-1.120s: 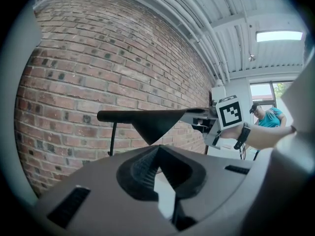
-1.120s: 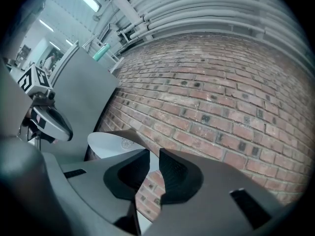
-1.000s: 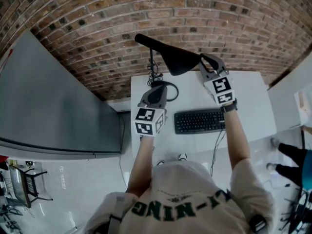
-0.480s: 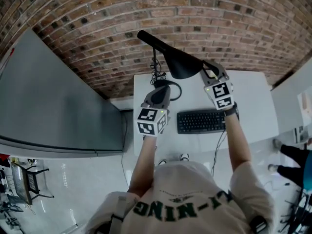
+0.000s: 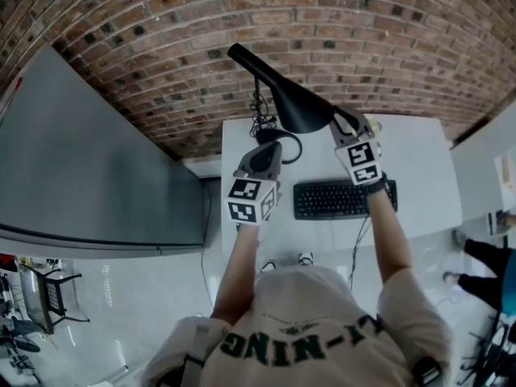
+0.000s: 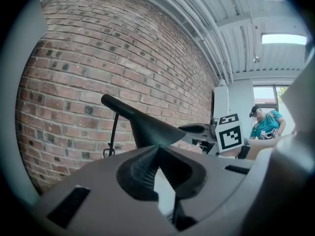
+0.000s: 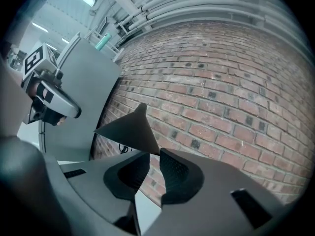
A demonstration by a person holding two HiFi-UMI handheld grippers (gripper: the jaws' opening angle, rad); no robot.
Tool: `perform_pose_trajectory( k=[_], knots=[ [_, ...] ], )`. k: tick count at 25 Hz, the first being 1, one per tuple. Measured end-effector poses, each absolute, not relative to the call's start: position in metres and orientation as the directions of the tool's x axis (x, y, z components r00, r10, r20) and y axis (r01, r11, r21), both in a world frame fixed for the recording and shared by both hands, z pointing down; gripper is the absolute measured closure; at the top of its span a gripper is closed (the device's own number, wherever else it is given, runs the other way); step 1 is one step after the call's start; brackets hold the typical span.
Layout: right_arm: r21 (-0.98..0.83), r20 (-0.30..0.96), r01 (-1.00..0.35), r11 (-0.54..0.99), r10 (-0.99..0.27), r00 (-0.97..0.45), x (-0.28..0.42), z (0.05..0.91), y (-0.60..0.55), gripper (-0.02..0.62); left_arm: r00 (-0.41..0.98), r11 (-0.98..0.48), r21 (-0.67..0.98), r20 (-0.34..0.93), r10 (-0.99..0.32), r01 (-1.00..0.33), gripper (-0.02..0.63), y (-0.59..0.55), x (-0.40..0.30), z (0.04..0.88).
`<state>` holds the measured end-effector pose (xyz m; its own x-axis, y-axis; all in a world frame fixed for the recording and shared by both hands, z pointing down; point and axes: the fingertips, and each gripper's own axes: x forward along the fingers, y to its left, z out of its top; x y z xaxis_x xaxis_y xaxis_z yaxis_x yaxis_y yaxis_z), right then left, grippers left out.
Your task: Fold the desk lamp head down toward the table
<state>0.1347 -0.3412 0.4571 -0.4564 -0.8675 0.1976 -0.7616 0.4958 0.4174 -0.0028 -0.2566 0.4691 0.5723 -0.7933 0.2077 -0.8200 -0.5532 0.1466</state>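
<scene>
A black desk lamp stands at the back of the white table (image 5: 415,160). Its cone-shaped head (image 5: 297,107) hangs from a thin arm that slants up to the left. My right gripper (image 5: 343,124) is shut on the right rim of that head. In the right gripper view the rim's corner (image 7: 147,144) is pinched between the pads of the right gripper (image 7: 156,154). My left gripper (image 5: 265,156) hovers by the lamp's foot and looped cable (image 5: 280,142). The left gripper (image 6: 157,151) has its tips together with nothing between them, and the lamp head (image 6: 147,129) lies beyond it.
A black keyboard (image 5: 343,200) lies on the table in front of the lamp. A brick wall (image 5: 339,22) runs close behind. A tall grey panel (image 5: 89,168) stands at the left. A person's legs (image 5: 484,264) show at the far right.
The lamp head has tipped lower, and my right gripper has come down with it. The left gripper has stayed in place.
</scene>
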Motion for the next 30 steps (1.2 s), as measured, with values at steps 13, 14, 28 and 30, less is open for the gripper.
perform_pose_trajectory(
  k=[13, 14, 28, 30],
  knots=[
    [0.383, 0.234, -0.768, 0.513, -0.859, -0.456, 0.130, 0.488, -0.344, 0.534, 0.552, -0.530, 0.154, 0.239, -0.799, -0.834, 0.606, -0.256, -0.005, 0.484],
    [0.381, 0.236, -0.770, 0.513, -0.859, -0.455, 0.130, 0.489, -0.345, 0.534, 0.551, -0.529, 0.154, 0.241, -0.799, -0.835, 0.606, -0.256, -0.006, 0.485],
    [0.373, 0.261, -0.761, 0.530, -0.847, -0.463, 0.121, 0.524, -0.357, 0.532, 0.520, -0.495, 0.159, 0.277, -0.808, -0.854, 0.606, -0.253, -0.010, 0.500],
    [0.365, 0.264, -0.762, 0.535, -0.844, -0.467, 0.120, 0.529, -0.359, 0.529, 0.515, -0.490, 0.160, 0.285, -0.808, -0.857, 0.606, -0.252, -0.012, 0.503]
  ],
)
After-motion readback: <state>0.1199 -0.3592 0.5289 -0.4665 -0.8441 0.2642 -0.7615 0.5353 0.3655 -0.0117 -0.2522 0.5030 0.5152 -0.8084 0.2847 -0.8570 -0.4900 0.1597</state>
